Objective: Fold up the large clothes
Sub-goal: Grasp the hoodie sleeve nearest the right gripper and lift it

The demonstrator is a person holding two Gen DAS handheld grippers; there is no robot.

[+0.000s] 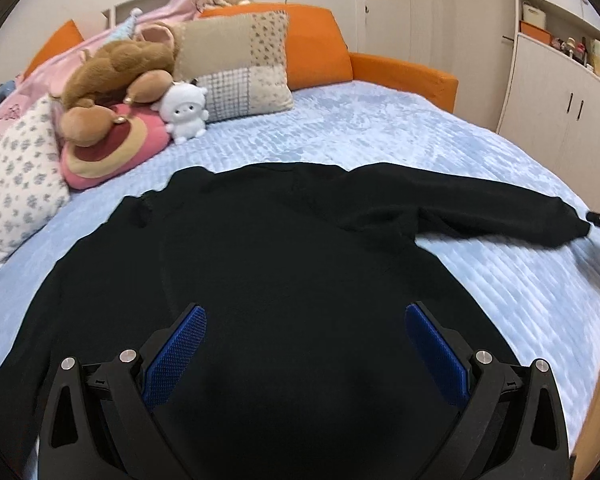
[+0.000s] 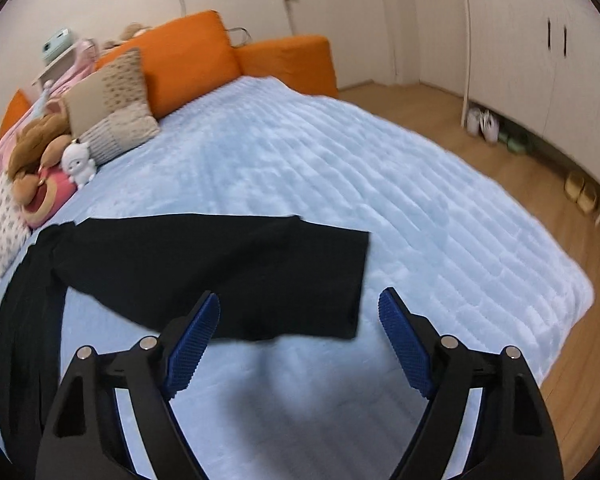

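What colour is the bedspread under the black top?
Light blue, with quilted stripes; the bedspread shows best in the right wrist view.

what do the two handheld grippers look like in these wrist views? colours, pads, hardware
Both match. The left gripper and right gripper each have two black plastic fingers with triangular cut-outs and silver round pins at the joints. Each finger carries a blue pad with a fine cross-hatched texture, also seen on the right. No cables, labels, hands or sleeves are visible.

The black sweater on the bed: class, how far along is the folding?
Done: black sweater lies spread on the blue bedspread. In hand: nothing; left gripper and right gripper hover with jaws open. Left: right sleeve is still outstretched; every fold remains.
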